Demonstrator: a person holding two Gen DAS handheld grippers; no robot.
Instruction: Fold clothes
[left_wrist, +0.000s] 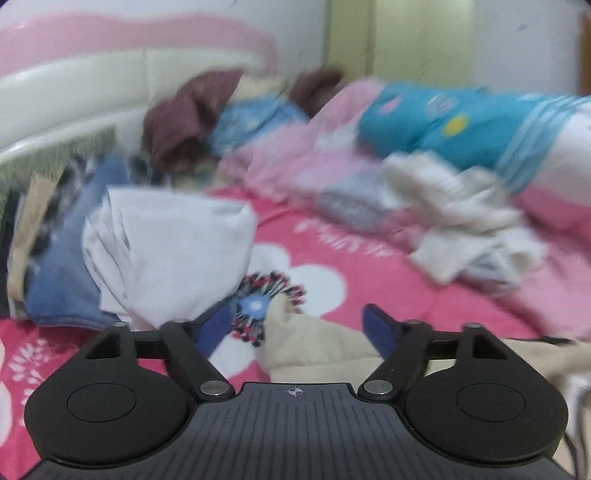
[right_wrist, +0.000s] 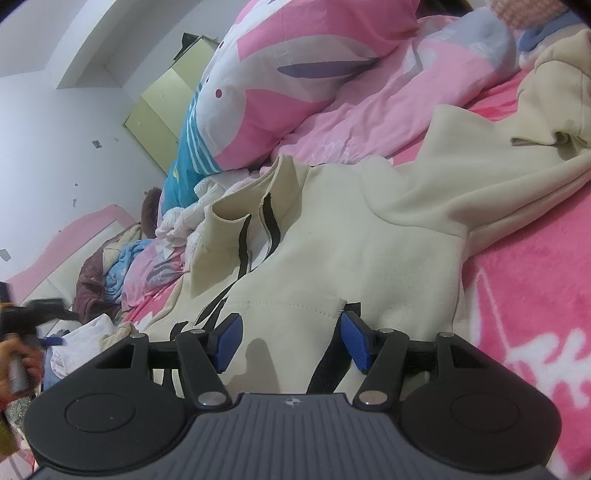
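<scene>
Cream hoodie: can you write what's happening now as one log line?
cream hoodie: flat on bed | right gripper: jaws open over hem | left gripper: jaws open, empty

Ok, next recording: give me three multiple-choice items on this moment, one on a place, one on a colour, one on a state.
1. Where does the cream zip-up top lie?
A. on the pink bedspread
B. on a chair
C. on the floor

2. What colour are the pads on the right gripper fingers?
A. red
B. blue
C. green

3. How do the left gripper fingers stand?
A. clamped on the white garment
B. shut with nothing in them
C. apart, gripping nothing

Key: 1 A, the top is spread across the bedspread; 2 B, both pads show blue; 3 C, a wide gap, pads pressing nothing.
</scene>
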